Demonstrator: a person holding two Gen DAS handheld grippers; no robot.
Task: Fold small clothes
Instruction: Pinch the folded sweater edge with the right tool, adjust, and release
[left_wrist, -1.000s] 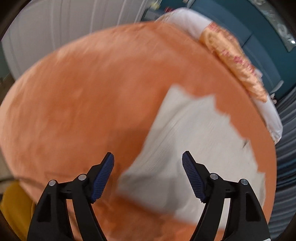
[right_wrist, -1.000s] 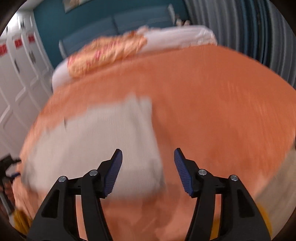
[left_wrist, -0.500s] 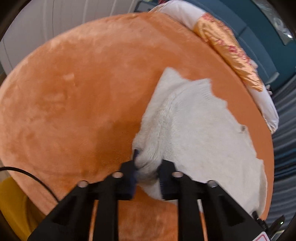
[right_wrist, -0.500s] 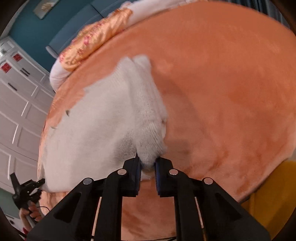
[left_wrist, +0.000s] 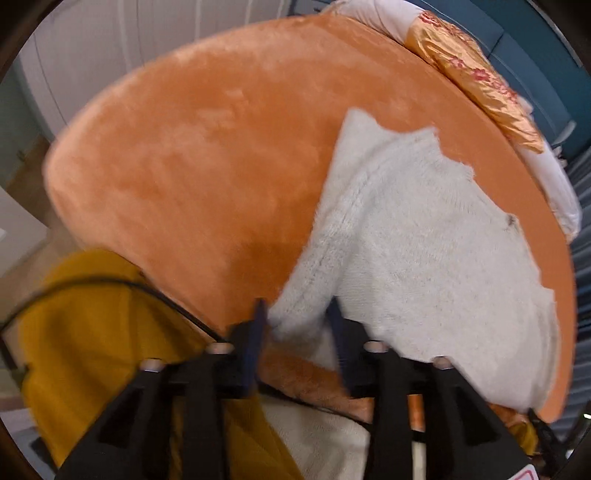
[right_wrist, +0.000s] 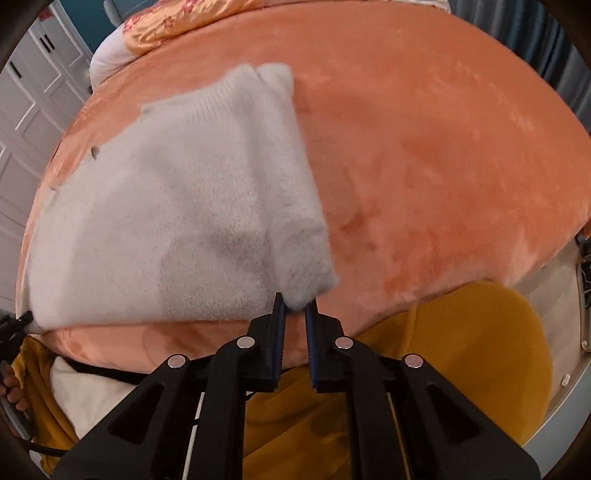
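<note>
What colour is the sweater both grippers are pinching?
Off-white, a fuzzy plain knit sweater with no pattern, on the orange blanket. Right wrist view shows it best.

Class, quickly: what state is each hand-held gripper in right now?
Left hand-held gripper: shut on the white sweater, gripping its near corner.
Right hand-held gripper: shut on the white sweater, pinching its other near corner.
</note>
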